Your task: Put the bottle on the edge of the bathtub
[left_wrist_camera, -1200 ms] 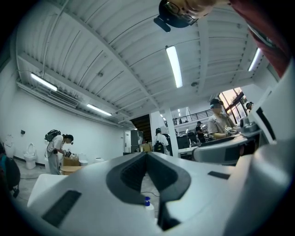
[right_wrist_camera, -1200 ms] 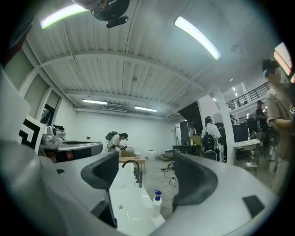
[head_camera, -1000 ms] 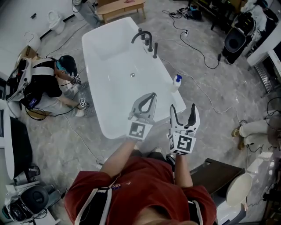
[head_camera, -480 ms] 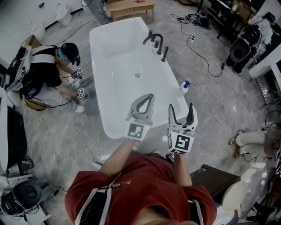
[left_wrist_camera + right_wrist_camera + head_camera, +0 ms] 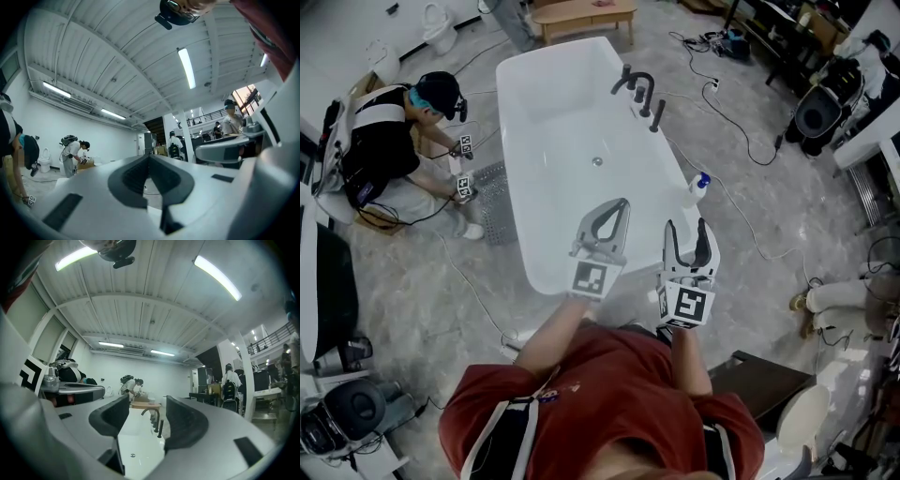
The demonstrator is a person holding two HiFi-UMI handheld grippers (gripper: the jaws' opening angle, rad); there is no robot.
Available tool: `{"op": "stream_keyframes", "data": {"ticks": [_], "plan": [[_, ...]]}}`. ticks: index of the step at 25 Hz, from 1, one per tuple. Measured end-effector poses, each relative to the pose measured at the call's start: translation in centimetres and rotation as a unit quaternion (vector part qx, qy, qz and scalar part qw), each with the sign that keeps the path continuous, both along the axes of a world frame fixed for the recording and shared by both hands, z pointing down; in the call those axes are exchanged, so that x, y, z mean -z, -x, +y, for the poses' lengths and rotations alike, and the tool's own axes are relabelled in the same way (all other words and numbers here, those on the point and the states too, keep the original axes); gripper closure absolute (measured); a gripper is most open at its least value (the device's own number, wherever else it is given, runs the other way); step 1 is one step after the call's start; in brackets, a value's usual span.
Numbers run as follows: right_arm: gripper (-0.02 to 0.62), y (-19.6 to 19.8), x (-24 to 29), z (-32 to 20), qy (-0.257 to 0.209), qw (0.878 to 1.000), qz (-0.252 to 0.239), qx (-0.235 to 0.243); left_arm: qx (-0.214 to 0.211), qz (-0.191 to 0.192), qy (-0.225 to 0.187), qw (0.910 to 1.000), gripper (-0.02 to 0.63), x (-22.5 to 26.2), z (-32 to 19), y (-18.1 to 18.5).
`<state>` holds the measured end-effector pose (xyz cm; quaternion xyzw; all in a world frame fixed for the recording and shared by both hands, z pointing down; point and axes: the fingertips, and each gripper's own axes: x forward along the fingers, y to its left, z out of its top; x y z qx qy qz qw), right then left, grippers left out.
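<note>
Inventory as I see it from the head view.

- Bathtub, one: white, glossy, freestanding oval tub (image 5: 517, 202), on a grey marbled floor (image 5: 750, 281).
- Faucet set, one: dark metal, a curved spout with upright handles (image 5: 639, 92), mounted on the tub's far right rim.
- Bottle, one: small white plastic bottle with a blue cap (image 5: 698, 187), upright at the tub's right-hand rim. I cannot tell whether it rests on the rim or just beside it. It is ahead of the right claw and apart from it.
- Table, one: low wooden table (image 5: 581, 13), beyond the tub's far end.
- Person, one: crouched on the floor left of the tub, in dark top and cap (image 5: 384, 150).
- Claws, two: grey plastic, each with a marker cube, both held out over the tub's near end.
  - Left claw (image 5: 623, 202): jaws pressed together tip to tip, with nothing in them.
  - Right claw (image 5: 686, 227): jaws apart and closing, with nothing between them. Its own view shows the tub basin and faucet through the gap.
</note>
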<state>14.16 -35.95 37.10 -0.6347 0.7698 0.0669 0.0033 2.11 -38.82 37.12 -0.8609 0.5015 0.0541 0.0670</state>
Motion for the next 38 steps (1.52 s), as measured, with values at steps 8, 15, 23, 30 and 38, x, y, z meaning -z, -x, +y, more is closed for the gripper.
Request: {"op": "stream_keyframes", "data": {"ticks": [8,15,23,30,38], "plan": [[0.437,0.9,0.1,0.7,-0.002,1.000,0.002,0.003,-0.011,0.009,0.001,0.9999,0.591,0.2,0.8,0.1],[0.562,0.7,-0.2,0.7,0.021,1.000,0.013,0.003,-0.022,0.005,-0.005,0.9997,0.591,0.6,1.2,-0.9],[0.566,0.7,-0.2,1.1,0.028,0.999,0.023,0.008,-0.023,0.006,-0.006,0.9997,0.591,0.9,1.8,-1.6],[0.566,0.0,-0.3,1.3,0.025,1.000,0.014,-0.002,-0.023,0.010,-0.002,0.9997,0.591,0.7,2.3,-1.8],[0.566,-0.8,-0.5,1.3,0.029,1.000,0.006,-0.009,-0.025,0.012,0.000,0.9996,0.591,0.7,2.4,-2.0]]}}
